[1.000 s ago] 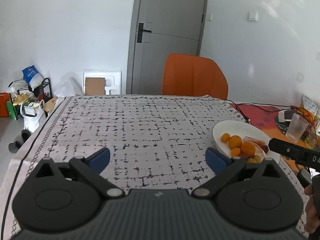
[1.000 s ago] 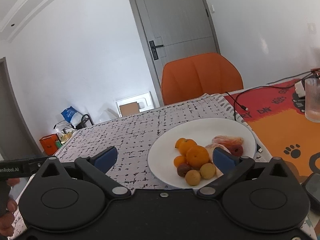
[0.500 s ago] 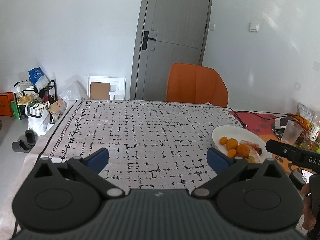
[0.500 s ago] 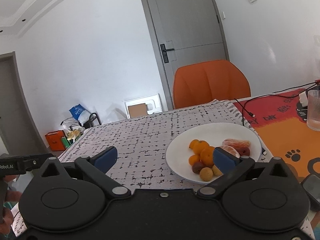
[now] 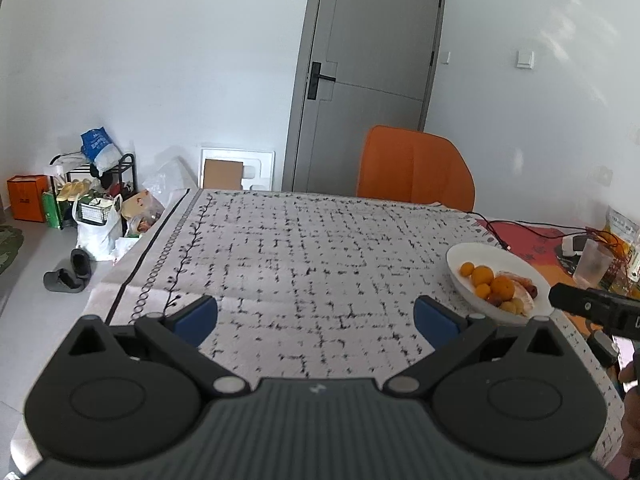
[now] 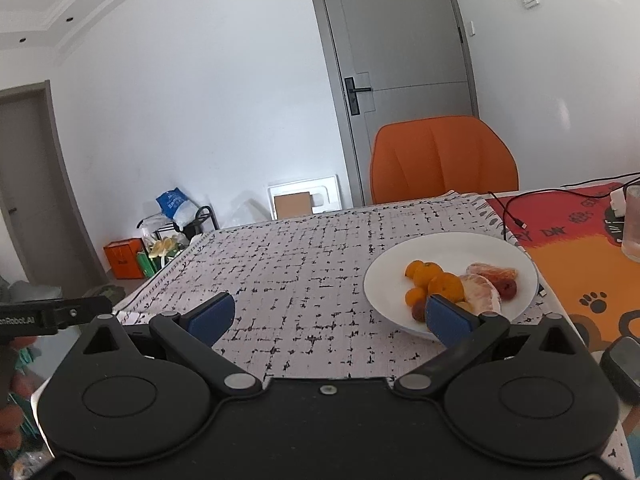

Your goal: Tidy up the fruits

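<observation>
A white plate [image 6: 472, 246] holds several small oranges [image 6: 446, 286], peeled citrus pieces [image 6: 482, 294] and dark red fruits [image 6: 506, 289]. It sits on the patterned tablecloth, also at the right in the left wrist view [image 5: 460, 258]. My right gripper [image 6: 328, 316] is open and empty, its right pad [image 6: 446, 318] in front of the plate's near edge. My left gripper [image 5: 316, 318] is open and empty over bare cloth, left of the plate. The right gripper's body [image 5: 592, 308] shows at the right edge there.
An orange chair [image 5: 414, 170] stands at the table's far side before a grey door [image 5: 372, 76]. A red-orange mat [image 6: 592, 252] with a cable [image 6: 516, 216] and a plastic cup [image 6: 632, 222] lies right of the plate. Bags and a rack [image 5: 92, 196] crowd the floor at left.
Both grippers have pulled back and risen, so the plate looks smaller and farther away. Both stayed open and empty.
</observation>
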Demonstrator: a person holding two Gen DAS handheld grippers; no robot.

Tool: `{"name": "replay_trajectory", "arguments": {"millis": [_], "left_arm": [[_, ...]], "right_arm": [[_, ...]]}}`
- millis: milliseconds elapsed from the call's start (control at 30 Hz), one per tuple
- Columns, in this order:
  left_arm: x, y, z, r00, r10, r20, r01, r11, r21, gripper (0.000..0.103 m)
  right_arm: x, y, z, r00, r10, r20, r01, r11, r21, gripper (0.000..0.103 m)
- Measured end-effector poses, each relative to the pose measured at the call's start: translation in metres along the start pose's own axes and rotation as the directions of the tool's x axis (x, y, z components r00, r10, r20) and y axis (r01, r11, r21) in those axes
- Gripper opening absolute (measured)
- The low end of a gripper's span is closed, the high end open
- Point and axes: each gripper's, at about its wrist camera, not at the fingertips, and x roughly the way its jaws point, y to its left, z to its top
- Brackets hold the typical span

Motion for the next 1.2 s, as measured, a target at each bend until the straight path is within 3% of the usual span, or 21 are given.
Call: {"name": "replay_trajectory", "arguments": {"millis": [233,533,1200], "left_arm": [[-0.011,0.009,-0.005,0.999,0.034,-0.008,-0.034,0.999,0.01,0.103],[-0.017,0.006,-0.014,0.998,0.02,-0.053,-0.019,0.999,0.026,0.103],[-0.013,0.004,-0.021,0.996,0.041,-0.078,-0.038,0.998,0.043,0.103]], "right_arm": [[-0.005,0.001,-0.008,0.999,-0.049,-0.014,0.049,0.999,-0.014,0.103],[-0.013,0.007,-0.018,0.998,-0.028,-0.052,0.027,1.0,-0.005,0.103],[-0.009,0.014,-0.023,0.997,-0.016,-0.076,0.015,1.0,-0.02,0.103]]}}
